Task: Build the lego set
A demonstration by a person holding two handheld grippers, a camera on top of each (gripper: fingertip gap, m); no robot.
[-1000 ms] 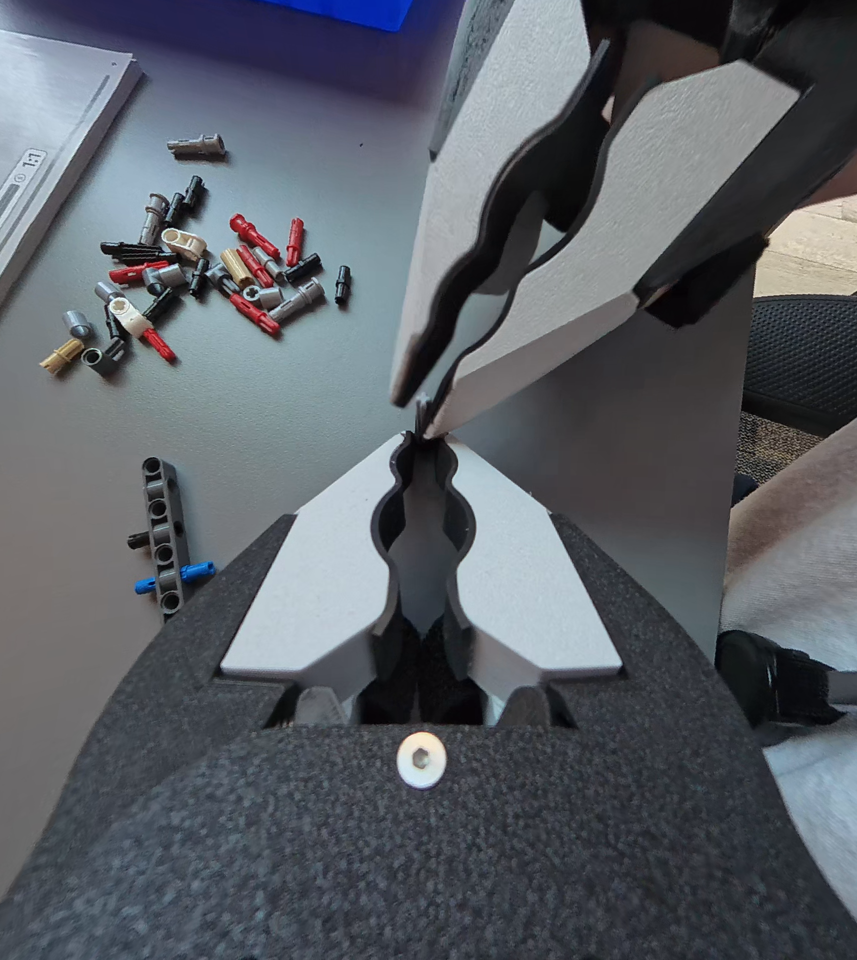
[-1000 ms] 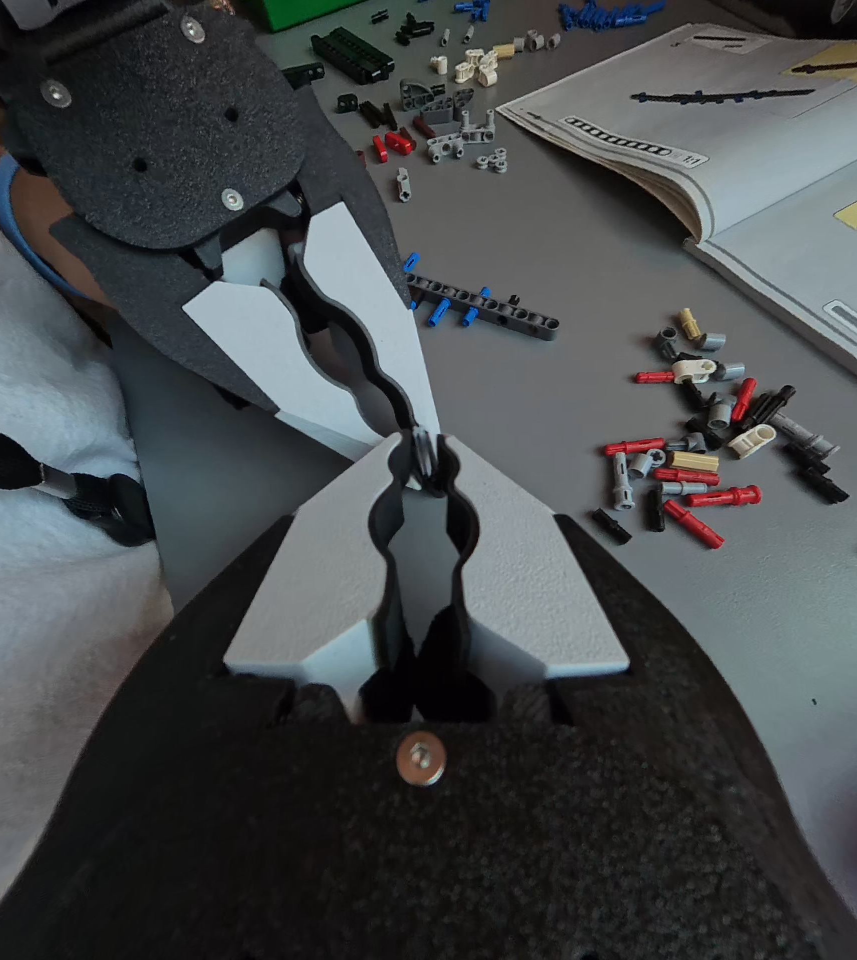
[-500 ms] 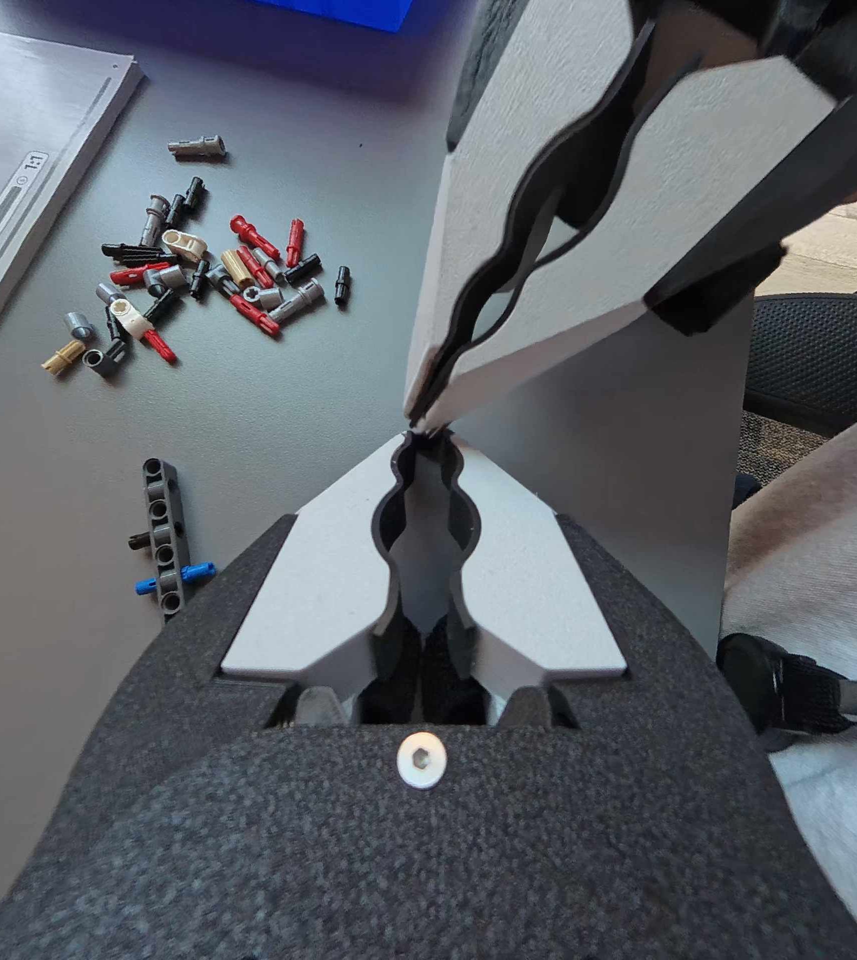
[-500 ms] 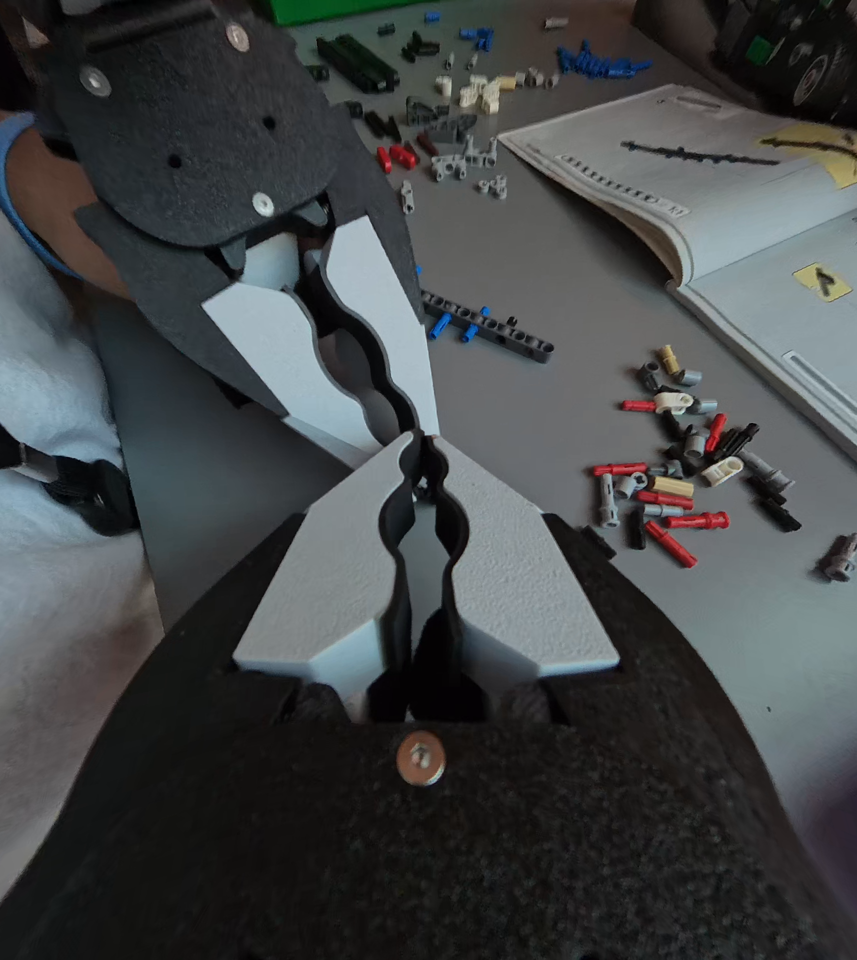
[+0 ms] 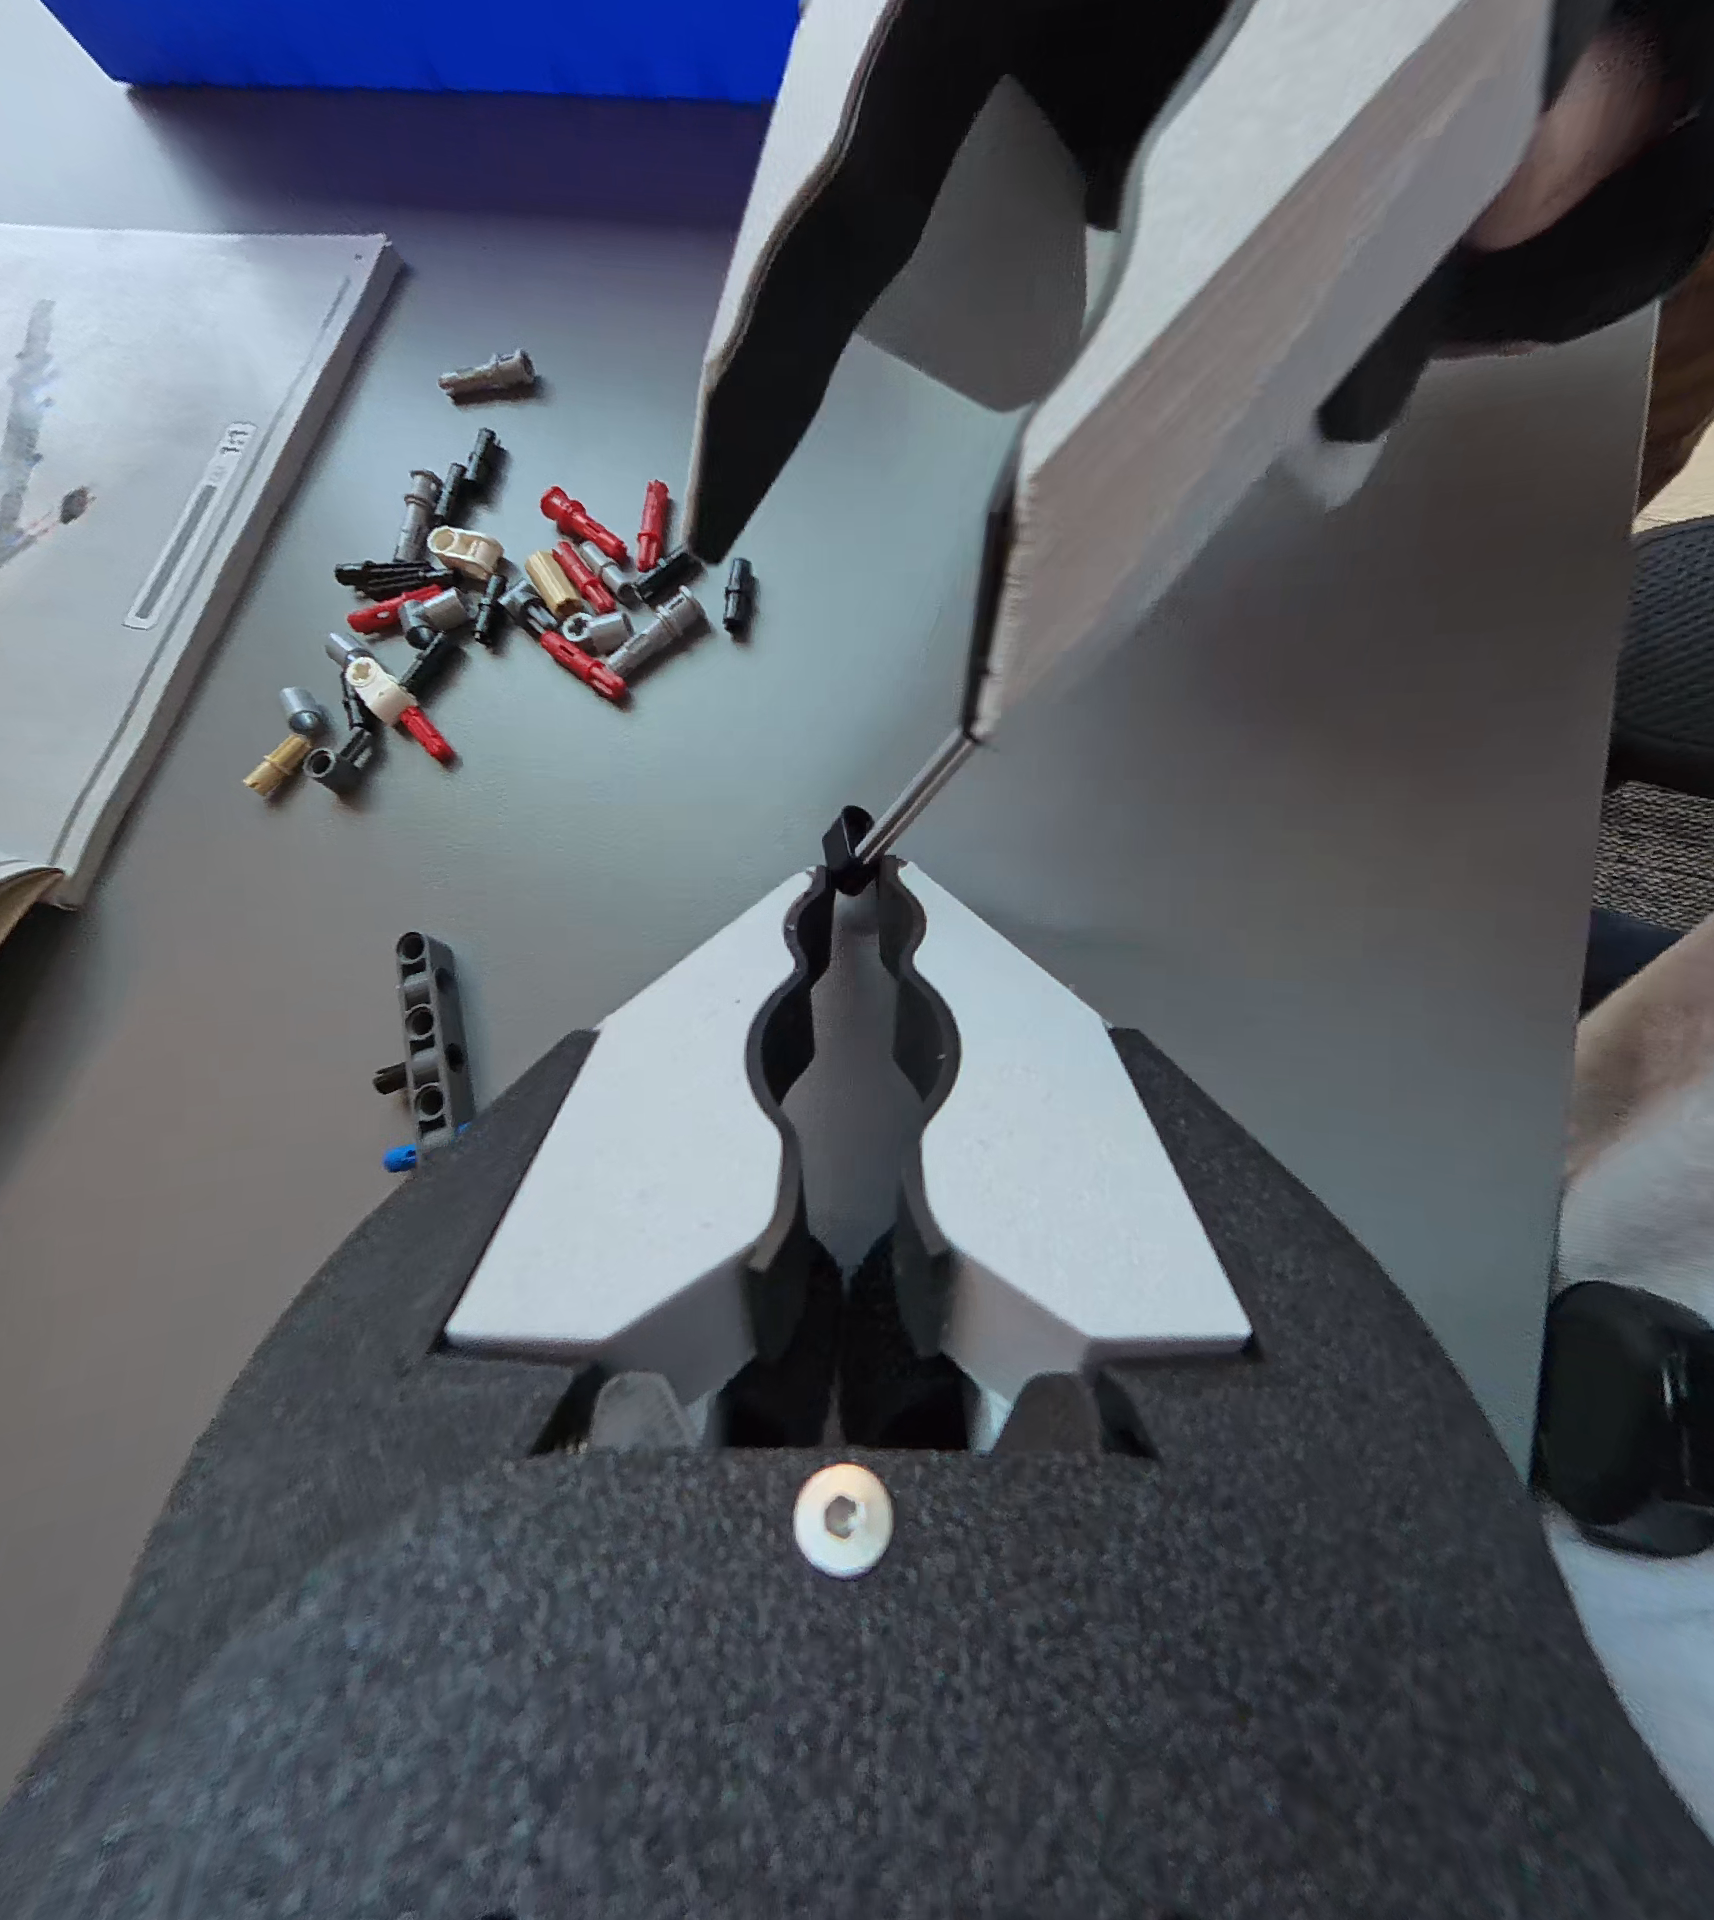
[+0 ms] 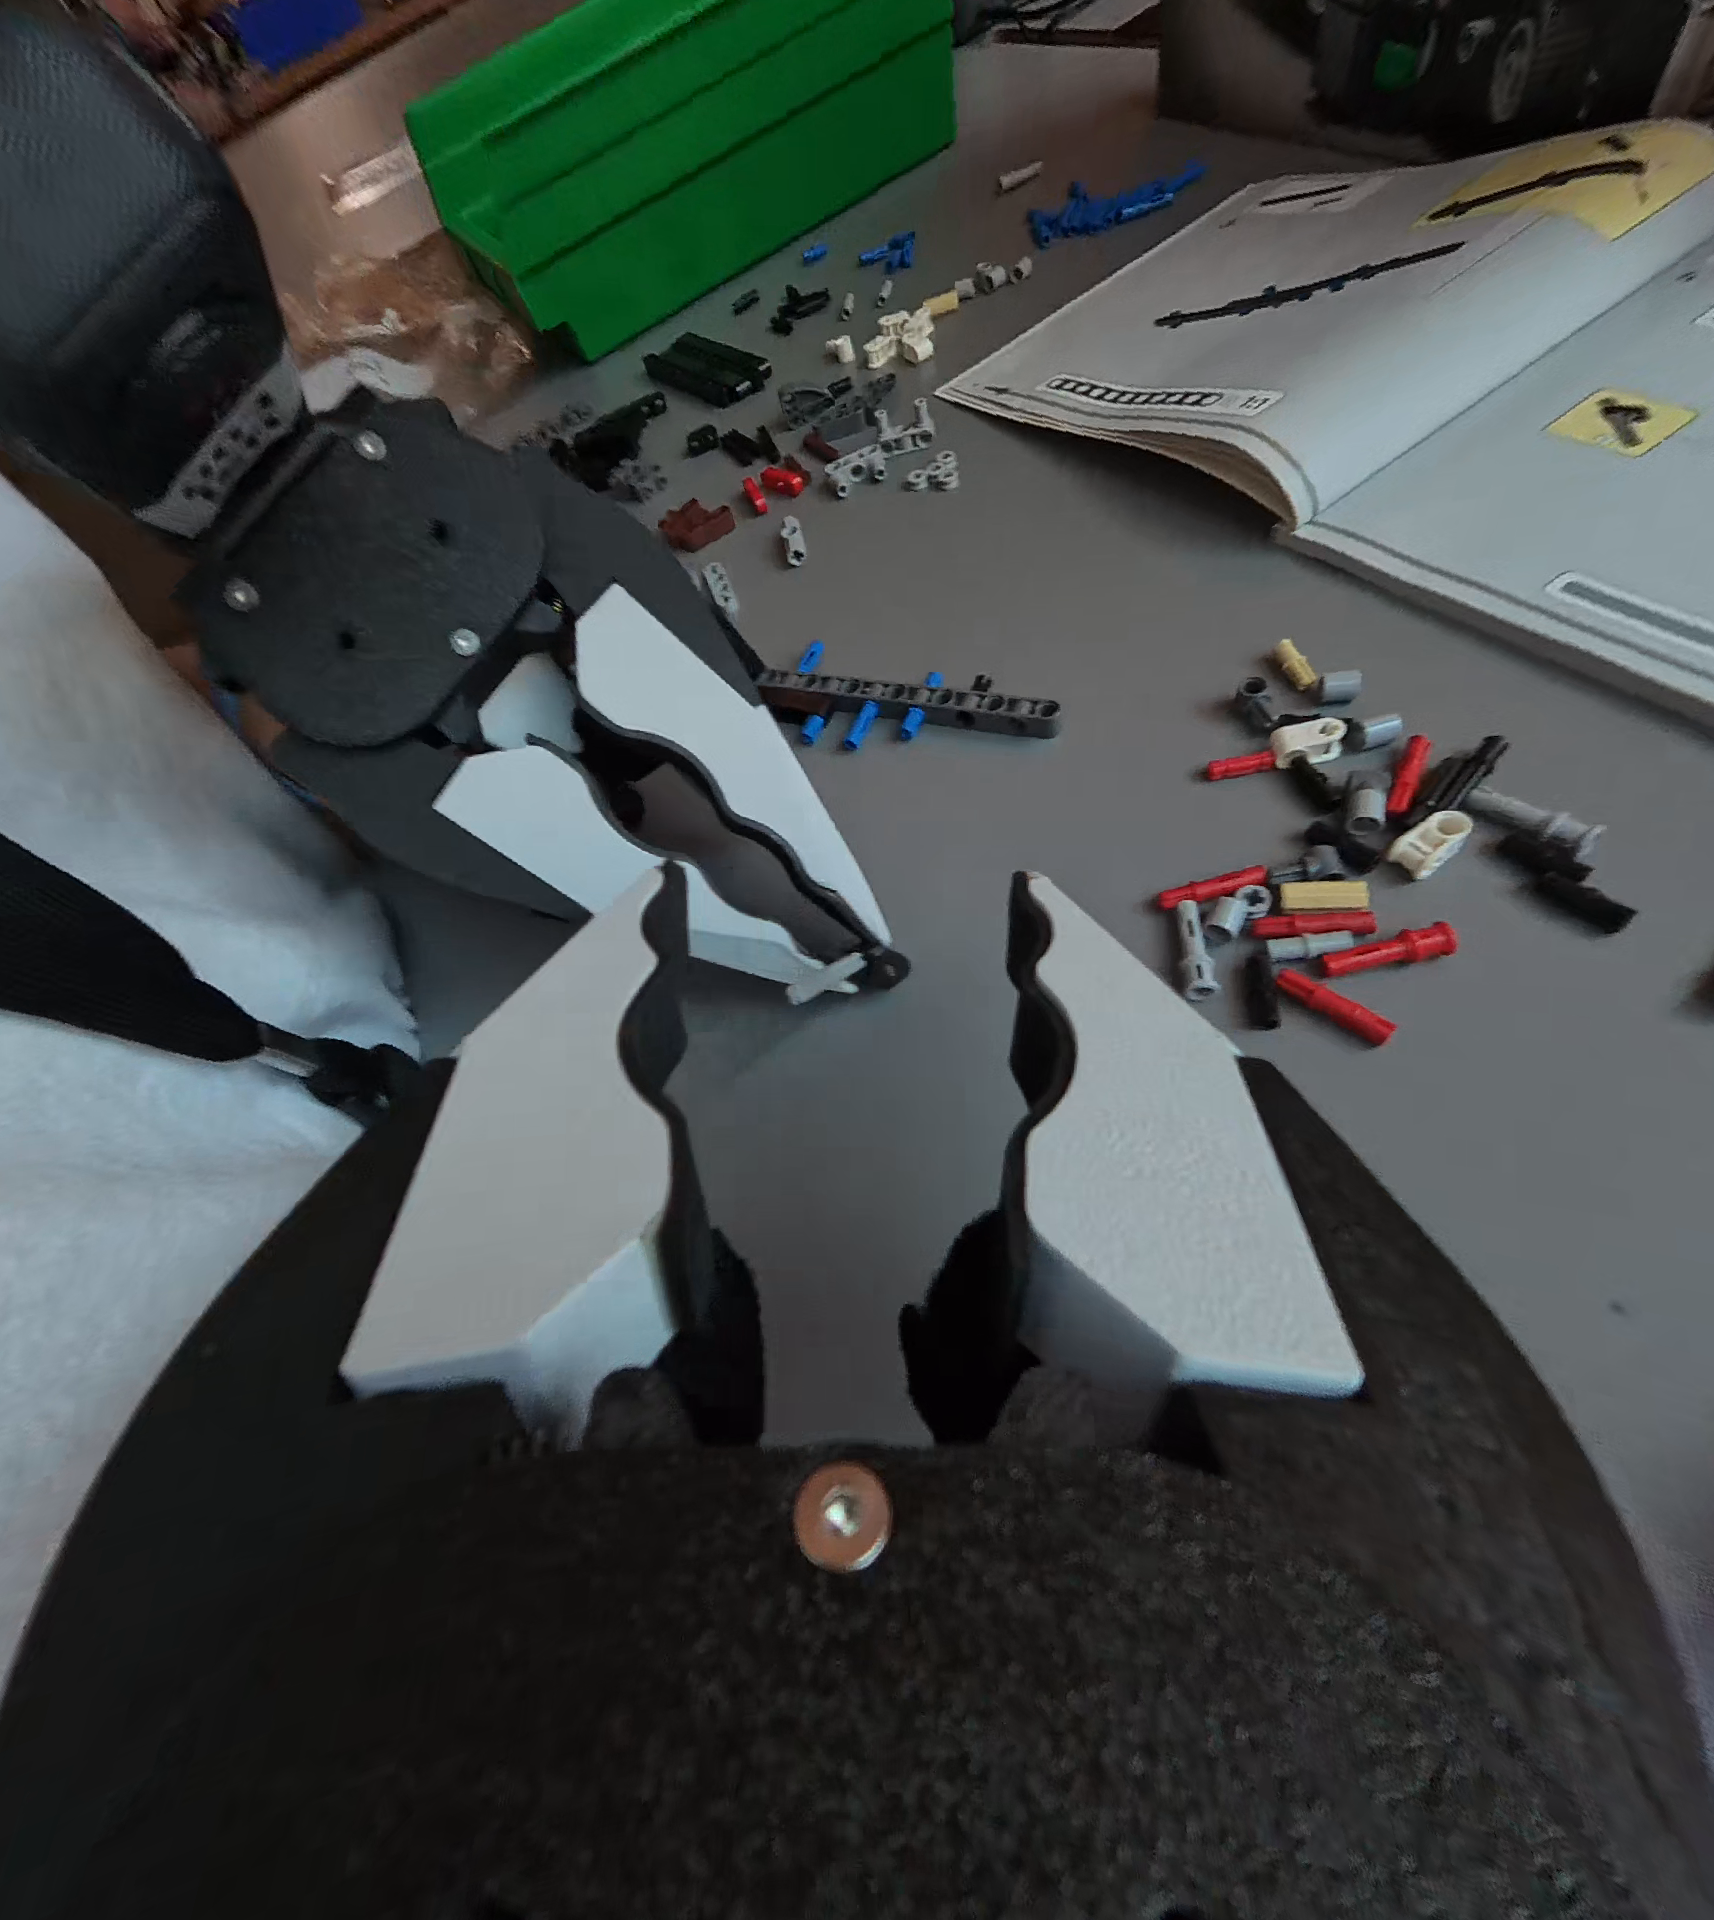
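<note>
Black pin (image 5: 845, 837) w/ a grey stick is sitting pinched at the tips of the left gripper (image 5: 851, 883), jaws narrow, above the desk (image 5: 209, 1039); right gripper (image 6: 837, 894) is hanging w/ jaws wide, holding nothing; loose pieces (image 6: 1352, 883) are lying nearby.

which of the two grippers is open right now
The right gripper: its fingers stand wide apart and empty. The left gripper is shut on a small black-and-grey piece.

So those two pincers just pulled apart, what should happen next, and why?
Probably the open right gripper should reach to the scattered pins for the next piece. Its fingers hold nothing, while the left gripper is shut on a small black connector with a light grey axle in it, so that piece seems ready.
</note>
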